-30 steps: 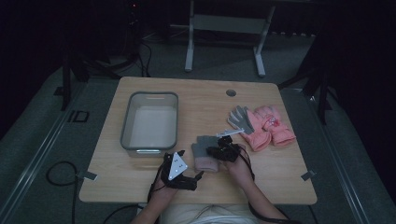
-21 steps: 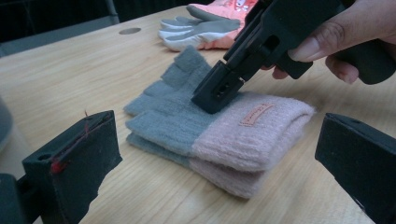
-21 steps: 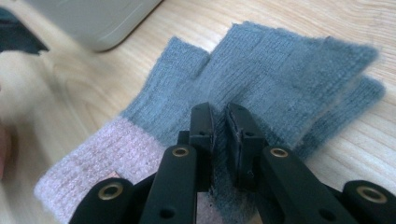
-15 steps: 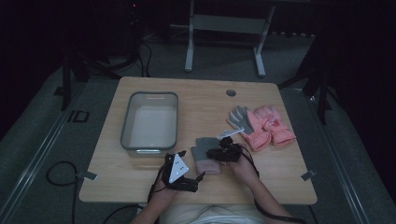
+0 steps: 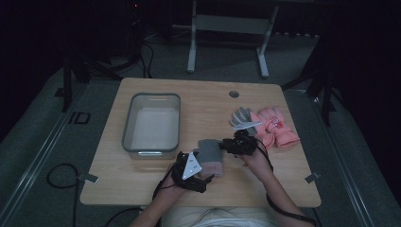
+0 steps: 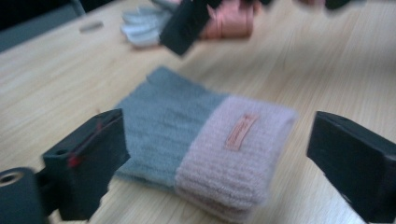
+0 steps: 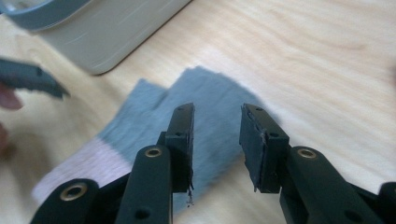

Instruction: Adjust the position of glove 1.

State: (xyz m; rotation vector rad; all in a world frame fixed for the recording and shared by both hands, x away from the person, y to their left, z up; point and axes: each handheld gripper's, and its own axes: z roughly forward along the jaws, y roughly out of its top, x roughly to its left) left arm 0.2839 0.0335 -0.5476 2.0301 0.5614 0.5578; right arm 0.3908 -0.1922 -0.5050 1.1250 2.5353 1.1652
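Since a second ago the right tool (image 5: 232, 144) has lifted off the folded grey-and-pink mitten (image 5: 210, 156) and drawn back toward the pile on its far side, its jaws just having been opening with nothing between them; they now stand a little apart above the mitten's grey end, not touching the wool in the right gripper view. Left of it, the left tool (image 6: 219, 154) has hardly shifted and hovers with its jaws spread wide, one on each side of the mitten, clear of the knit on both sides; they have just been closing slightly, with the mitten lying between them unpressed. From this tool the mitten lies straight ahead and flat on the tabletop (image 5: 208, 101), pink cuff with a small sewn label nearest, grey part farther off. Beyond the mitten, from the left tool, lie a light grey glove (image 5: 243, 118) and just beside it a pink glove (image 5: 276, 126), touching each other, close behind the right tool. Ahead of the right tool, past the mitten's grey end, stands a grey-rimmed plastic bin (image 5: 151, 122), near the mitten but apart from it. Both forearms reach in from the near edge.
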